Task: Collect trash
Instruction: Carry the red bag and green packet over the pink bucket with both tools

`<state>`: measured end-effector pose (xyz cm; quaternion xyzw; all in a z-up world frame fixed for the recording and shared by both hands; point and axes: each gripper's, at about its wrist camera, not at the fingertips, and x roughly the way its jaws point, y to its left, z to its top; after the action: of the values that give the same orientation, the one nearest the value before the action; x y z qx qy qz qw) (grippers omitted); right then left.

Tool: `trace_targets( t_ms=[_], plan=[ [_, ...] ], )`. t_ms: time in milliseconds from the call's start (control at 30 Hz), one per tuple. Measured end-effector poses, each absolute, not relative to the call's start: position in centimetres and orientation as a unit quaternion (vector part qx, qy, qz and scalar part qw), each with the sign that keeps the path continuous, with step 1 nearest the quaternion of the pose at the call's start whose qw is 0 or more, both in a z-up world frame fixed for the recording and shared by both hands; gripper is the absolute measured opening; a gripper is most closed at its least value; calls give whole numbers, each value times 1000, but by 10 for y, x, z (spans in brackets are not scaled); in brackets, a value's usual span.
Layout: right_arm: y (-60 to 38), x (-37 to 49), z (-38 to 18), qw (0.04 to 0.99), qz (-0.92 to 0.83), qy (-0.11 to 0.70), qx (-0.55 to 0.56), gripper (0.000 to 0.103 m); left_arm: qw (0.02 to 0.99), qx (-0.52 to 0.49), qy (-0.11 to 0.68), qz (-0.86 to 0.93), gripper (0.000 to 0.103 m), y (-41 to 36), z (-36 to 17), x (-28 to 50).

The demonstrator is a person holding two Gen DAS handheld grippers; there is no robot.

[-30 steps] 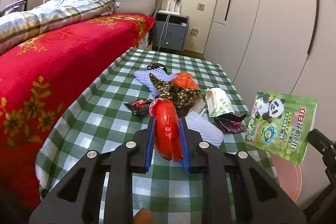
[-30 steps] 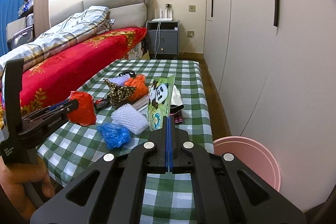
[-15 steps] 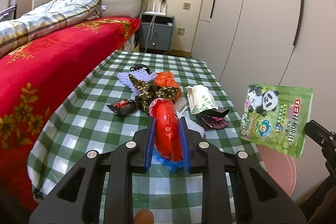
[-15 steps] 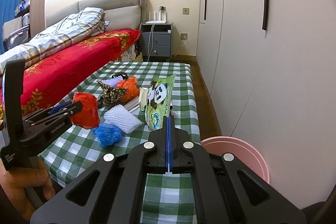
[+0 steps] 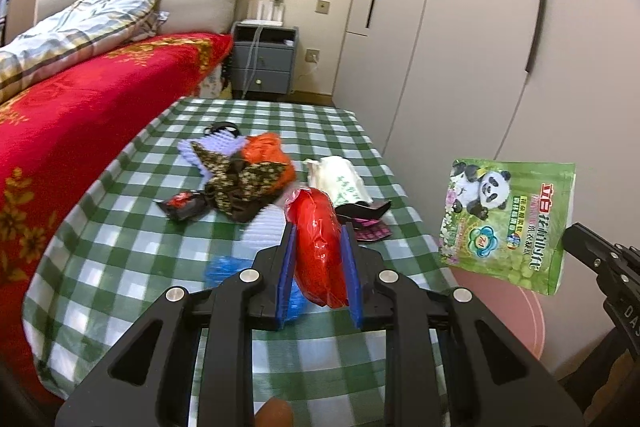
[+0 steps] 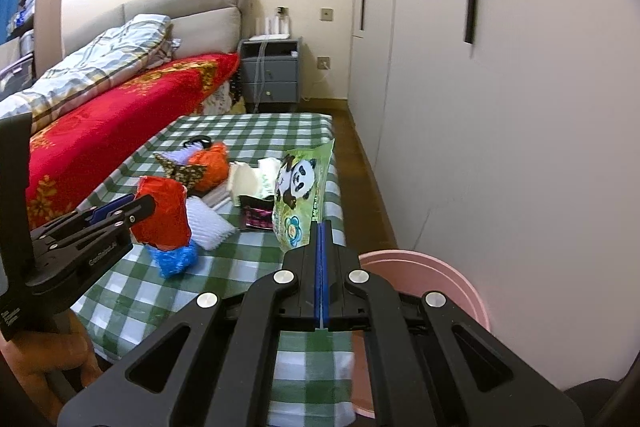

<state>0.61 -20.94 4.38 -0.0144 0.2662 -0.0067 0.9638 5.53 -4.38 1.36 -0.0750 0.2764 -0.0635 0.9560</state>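
My left gripper [image 5: 320, 247] is shut on a crumpled red plastic wrapper [image 5: 318, 247], held above the green checked table [image 5: 120, 227]. From the right wrist view the same red wrapper [image 6: 162, 215] hangs in the left gripper [image 6: 140, 205]. My right gripper [image 6: 322, 227] is shut on the edge of a green panda pouch [image 6: 300, 195], which hangs off the table's right side over a pink bin [image 6: 440, 275]. In the left wrist view the panda pouch [image 5: 508, 223] hangs in front of the pink bin [image 5: 516, 311].
Trash lies on the table: a blue bag [image 6: 176, 259], white foam net [image 6: 208, 223], orange bag [image 5: 264, 155], patterned wrapper [image 5: 240, 183], dark wrappers [image 5: 182, 203], a white-green pack [image 5: 340, 179]. A red-covered bed [image 5: 80, 119] flanks the left, a wardrobe [image 5: 460, 47] the right.
Both grippers have swung to the right with their loads. The pink bin now shows larger below the right gripper, and the panda pouch sits over it.
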Motion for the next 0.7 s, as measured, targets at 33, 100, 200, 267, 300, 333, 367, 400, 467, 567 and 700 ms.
trace_targets(
  t_ms=[33,100,200,267,300,333,367,400,467,567,700],
  plan=[
    [-212,6,44,964,-11,267,-12,0,956,-74,277,-69,22,-48,14,56],
    [-219,7,45,963,-22,268,-7,0,955,-71,276,-78,22,-55,14,56],
    [-230,7,45,962,-35,269,-3,0,955,-69,274,-93,22,-66,15,58],
    [-235,7,44,962,-42,270,-1,0,954,-69,273,-104,22,-74,16,59],
    [-238,7,44,961,-48,271,-1,0,954,-69,272,-109,22,-78,16,59],
    [-239,6,44,961,-52,272,-1,0,953,-68,272,-114,22,-82,16,60],
    [-242,6,44,960,-57,273,0,0,953,-68,272,-118,22,-86,16,60],
    [-245,6,44,960,-63,274,1,0,952,-68,272,-123,22,-91,16,61],
    [-251,6,43,958,-73,276,3,0,950,-67,273,-134,22,-99,16,62],
    [-261,5,42,955,-91,281,7,0,947,-65,275,-151,22,-112,15,64],
    [-271,5,40,952,-110,286,11,0,943,-61,280,-172,22,-130,12,66]
  ],
)
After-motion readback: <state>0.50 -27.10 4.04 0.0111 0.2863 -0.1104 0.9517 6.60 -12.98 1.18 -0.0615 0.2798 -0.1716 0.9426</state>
